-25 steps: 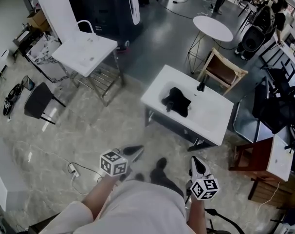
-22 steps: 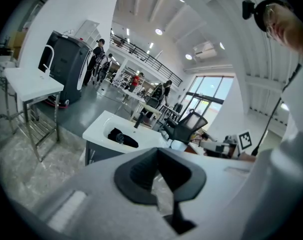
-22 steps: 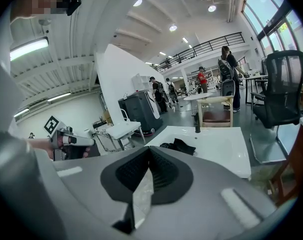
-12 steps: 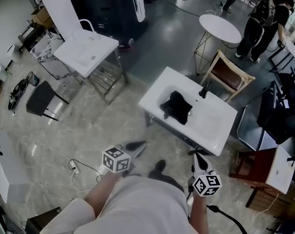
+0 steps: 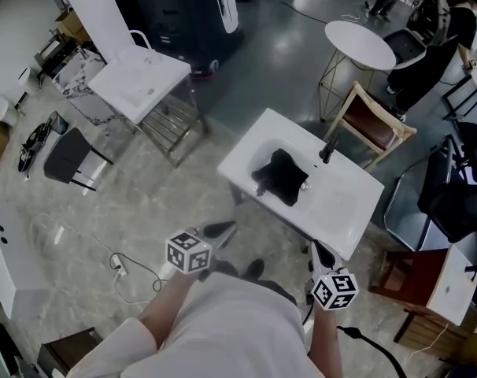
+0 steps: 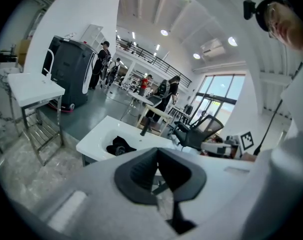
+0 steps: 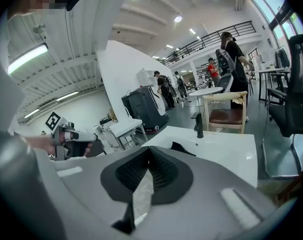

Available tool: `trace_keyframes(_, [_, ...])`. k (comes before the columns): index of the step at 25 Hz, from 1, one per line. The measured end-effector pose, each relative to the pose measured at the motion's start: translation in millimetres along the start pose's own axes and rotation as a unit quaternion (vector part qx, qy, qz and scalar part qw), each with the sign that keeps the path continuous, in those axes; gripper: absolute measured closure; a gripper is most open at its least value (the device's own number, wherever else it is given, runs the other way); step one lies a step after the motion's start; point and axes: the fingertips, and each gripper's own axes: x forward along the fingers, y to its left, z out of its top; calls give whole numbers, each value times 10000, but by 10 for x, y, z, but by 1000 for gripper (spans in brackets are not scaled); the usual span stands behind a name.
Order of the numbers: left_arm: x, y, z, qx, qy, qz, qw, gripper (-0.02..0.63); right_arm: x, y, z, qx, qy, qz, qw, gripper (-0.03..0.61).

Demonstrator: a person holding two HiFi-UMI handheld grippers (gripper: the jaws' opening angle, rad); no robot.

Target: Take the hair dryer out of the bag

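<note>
A black bag (image 5: 281,176) lies crumpled in the basin of a white sink table (image 5: 349,203), next to a black faucet (image 5: 327,150). The hair dryer itself I cannot make out. My left gripper (image 5: 221,231) is shut and holds nothing, short of the table's near left corner. Shut and empty too, my right gripper (image 5: 321,253) hangs just before the table's near edge. In the left gripper view the bag (image 6: 119,146) lies ahead beyond the shut left gripper (image 6: 158,157). The right gripper view shows the bag (image 7: 182,148) past the shut right gripper (image 7: 148,157).
A white table (image 5: 140,85) over a wire rack stands at the left, a round white table (image 5: 360,44) and a wooden chair (image 5: 372,128) behind the sink table. A black chair (image 5: 65,156) and a floor cable (image 5: 128,270) lie left. People (image 5: 447,22) stand far right.
I have walked toward the sink table, which now sits nearer and lower in the head view. Both grippers came forward with me and stayed shut.
</note>
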Motion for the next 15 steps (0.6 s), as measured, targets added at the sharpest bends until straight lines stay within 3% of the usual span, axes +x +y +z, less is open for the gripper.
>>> trace_keyframes(15, [433, 302, 164, -173, 136, -54, 9997, 613, 441, -249, 32, 112, 316, 3, 9994, 572])
